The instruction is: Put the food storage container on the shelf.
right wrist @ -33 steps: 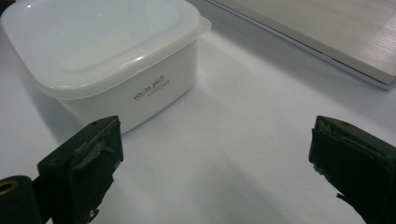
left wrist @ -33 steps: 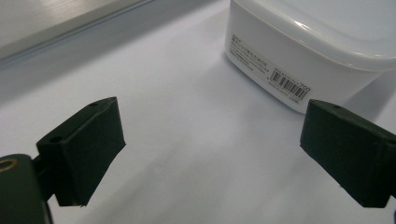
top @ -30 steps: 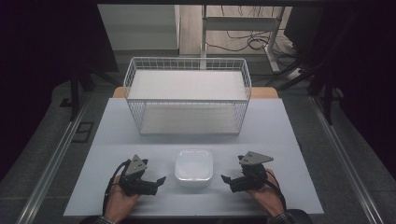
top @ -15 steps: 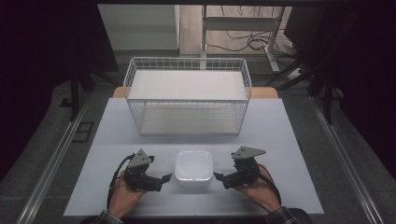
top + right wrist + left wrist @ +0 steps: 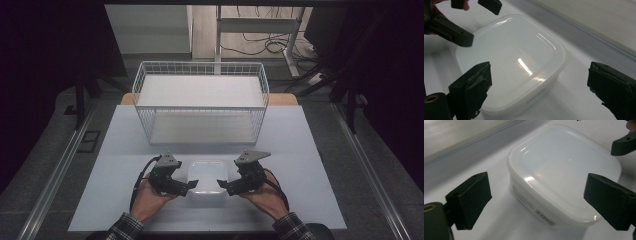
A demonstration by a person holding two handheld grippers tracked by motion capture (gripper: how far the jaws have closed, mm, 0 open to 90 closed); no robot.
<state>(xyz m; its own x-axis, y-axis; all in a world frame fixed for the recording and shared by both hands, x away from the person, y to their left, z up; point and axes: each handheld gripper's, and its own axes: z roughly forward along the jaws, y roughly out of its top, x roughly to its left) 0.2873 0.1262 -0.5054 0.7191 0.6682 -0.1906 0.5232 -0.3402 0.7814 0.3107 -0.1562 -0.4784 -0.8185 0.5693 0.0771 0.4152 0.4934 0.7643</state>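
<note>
**Both grippers drawn in on the lidded box**

Since a second ago I have brought both grippers inward. My left gripper (image 5: 189, 184) and right gripper (image 5: 223, 188) now flank the white lidded plastic container (image 5: 207, 176), jaws spread wide on each, gripping nothing. Their tips sit at its near corners; I cannot tell whether they touch. Beyond it on the white table (image 5: 310, 165) stands a white wire basket (image 5: 200, 102).

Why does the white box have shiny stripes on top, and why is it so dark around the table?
In both gripper views, lamp glare streaks the glossy lid of the white plastic box; the near black jaws look soft. In the high view, light falls on the pale table while the room around stays dark.
</note>
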